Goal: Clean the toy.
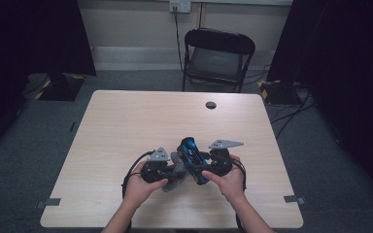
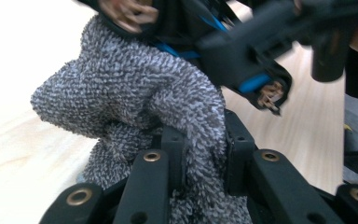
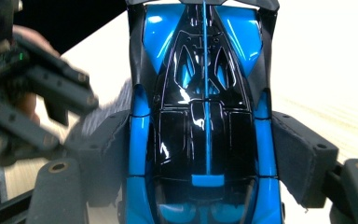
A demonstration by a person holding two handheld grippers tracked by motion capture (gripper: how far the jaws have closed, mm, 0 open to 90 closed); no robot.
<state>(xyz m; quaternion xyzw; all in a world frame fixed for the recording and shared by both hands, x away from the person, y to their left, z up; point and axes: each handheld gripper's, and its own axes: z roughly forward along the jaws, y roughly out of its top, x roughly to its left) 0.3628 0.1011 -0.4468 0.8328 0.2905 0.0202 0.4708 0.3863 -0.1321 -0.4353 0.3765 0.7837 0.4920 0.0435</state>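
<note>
Left tongs (image 2: 200, 154) clench a grey looped-pile cloth (image 2: 135, 98); right tongs (image 3: 205, 158) grasp a glossy blue-and-black toy car (image 3: 205, 116) by its flanks. High view places both above the pale wooden bench (image 1: 126, 121).

Beyond my desk (image 1: 126, 121) stands a black folding chair (image 1: 217, 58) against the wall, with a socket (image 1: 179, 6) above it and cables (image 1: 291, 114) on the floor.
</note>
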